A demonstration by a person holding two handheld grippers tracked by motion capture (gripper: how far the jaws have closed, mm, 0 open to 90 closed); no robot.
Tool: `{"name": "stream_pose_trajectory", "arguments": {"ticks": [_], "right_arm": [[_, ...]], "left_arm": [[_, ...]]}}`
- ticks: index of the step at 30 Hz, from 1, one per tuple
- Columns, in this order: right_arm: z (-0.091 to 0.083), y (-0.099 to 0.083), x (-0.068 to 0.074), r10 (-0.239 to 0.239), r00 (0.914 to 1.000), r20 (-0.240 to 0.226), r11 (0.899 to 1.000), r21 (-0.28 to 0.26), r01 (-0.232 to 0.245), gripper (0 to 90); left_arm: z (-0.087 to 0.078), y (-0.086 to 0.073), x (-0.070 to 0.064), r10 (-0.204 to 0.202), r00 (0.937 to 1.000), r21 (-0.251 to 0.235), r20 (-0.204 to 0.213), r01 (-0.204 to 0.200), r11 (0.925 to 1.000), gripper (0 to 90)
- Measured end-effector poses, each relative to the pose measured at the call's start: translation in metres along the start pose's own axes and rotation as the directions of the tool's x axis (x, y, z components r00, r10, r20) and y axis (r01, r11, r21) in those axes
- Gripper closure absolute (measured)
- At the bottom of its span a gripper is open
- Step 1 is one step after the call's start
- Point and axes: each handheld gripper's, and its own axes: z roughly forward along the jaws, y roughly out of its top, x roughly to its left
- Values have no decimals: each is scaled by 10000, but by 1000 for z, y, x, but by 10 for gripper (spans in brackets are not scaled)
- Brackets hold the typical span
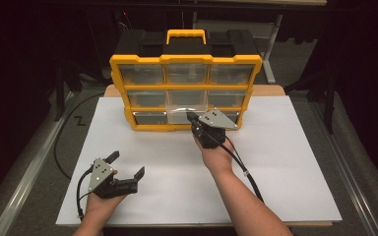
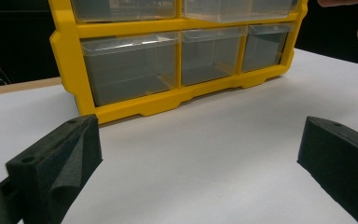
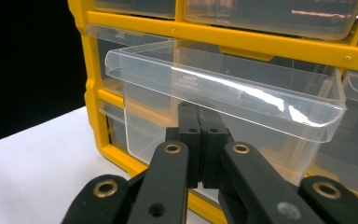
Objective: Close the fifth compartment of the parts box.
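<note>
A yellow and black organizer (image 1: pixel 186 59) with clear drawers stands at the back of the white sheet. Its middle drawer in the middle row (image 1: pixel 187 111) is pulled partly out. My right gripper (image 1: pixel 192 118) is at that drawer's front. In the right gripper view the right gripper (image 3: pixel 199 111) is shut, jaws pressed together, their tips tucked under the clear lip of the middle drawer (image 3: pixel 223 88). My left gripper (image 1: pixel 127 164) rests low at the front left, open and holding nothing. In the left gripper view the left gripper (image 2: pixel 198 140) faces the organizer (image 2: pixel 135 107) across bare sheet.
The white sheet (image 1: pixel 285 162) covers a wooden table whose edge shows behind the organizer. A black cable (image 1: pixel 241 164) trails from the right gripper along the forearm. Dark floor, a metal rail and chair legs surround the table.
</note>
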Motion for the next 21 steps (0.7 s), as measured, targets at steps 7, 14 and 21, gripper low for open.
{"name": "stream_pose_trajectory", "arguments": {"ticks": [7, 14, 21], "right_arm": [[6, 2, -4, -61, 9999, 115, 9999, 87, 60, 900], [12, 4, -7, -51, 9997, 245, 9999, 135, 48, 900], [20, 6, -10, -102, 9992, 394, 9998, 186, 95, 900]], "left_arm": [[0, 0, 0, -18, 10000, -3, 10, 18, 10000, 3], [0, 0, 0, -62, 10000, -36, 11, 62, 10000, 3], [-1, 0, 1, -126, 9999, -48, -11, 126, 9999, 3]]}}
